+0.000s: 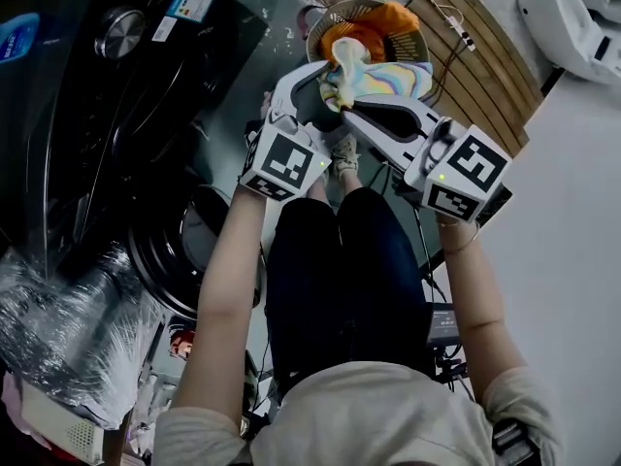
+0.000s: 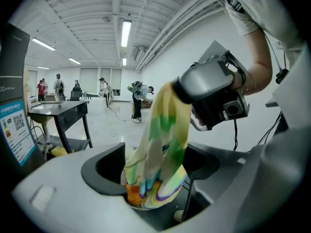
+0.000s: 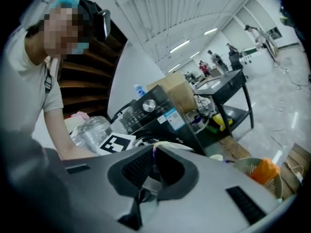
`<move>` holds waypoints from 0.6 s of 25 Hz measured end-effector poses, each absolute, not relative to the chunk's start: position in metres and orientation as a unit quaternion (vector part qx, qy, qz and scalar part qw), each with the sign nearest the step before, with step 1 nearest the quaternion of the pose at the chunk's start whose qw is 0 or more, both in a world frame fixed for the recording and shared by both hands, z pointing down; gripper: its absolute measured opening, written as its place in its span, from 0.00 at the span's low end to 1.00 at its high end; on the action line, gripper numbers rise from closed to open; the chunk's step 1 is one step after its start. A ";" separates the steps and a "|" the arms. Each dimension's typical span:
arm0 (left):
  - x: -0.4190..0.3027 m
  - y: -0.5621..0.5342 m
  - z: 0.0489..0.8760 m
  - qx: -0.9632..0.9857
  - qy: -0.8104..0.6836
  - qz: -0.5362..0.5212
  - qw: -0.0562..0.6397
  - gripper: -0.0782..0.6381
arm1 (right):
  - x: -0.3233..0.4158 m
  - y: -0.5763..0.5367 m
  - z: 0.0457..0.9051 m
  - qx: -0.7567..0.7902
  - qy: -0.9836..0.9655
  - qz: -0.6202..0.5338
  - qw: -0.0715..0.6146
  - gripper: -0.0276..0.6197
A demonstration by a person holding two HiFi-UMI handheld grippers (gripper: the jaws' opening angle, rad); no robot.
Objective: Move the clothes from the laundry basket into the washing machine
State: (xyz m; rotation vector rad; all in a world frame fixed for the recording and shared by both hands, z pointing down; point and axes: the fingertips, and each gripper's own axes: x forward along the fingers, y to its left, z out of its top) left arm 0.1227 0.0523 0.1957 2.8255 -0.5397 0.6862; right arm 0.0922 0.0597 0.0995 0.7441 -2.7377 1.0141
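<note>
The washing machine (image 1: 146,115) stands to the left of the laundry basket (image 1: 325,22), and I can't see any clothes at its door from here. My left tool (image 2: 155,174) is just this side of the basket with its jaws spread wide. The striped cloth (image 1: 378,78) hangs down between them, but neither jaw presses on it, so this tool holds nothing. The cloth is lifted clear above the basket's near rim. My right tool (image 3: 155,164) is on the basket's right side with its jaws closed tight on the cloth's top edge, and it carries the whole weight. An orange garment (image 1: 374,22) lies in the basket.

I judge the task to be at an early stage. One piece is picked up but has not yet been carried left from the basket to the machine. At least the orange piece is left to fetch after it.
</note>
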 end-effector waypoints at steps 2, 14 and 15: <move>0.123 0.053 0.193 0.956 -0.178 0.219 0.083 0.50 | 0.079 0.064 0.101 0.220 -0.916 0.327 0.073 0.08; 0.030 0.042 0.212 0.907 -0.305 0.230 0.179 0.17 | 0.116 0.057 0.199 0.340 -0.886 0.282 0.139 0.33; 0.021 0.040 0.211 0.903 -0.313 0.232 0.179 0.17 | 0.115 0.059 0.219 0.340 -0.882 0.285 0.160 0.39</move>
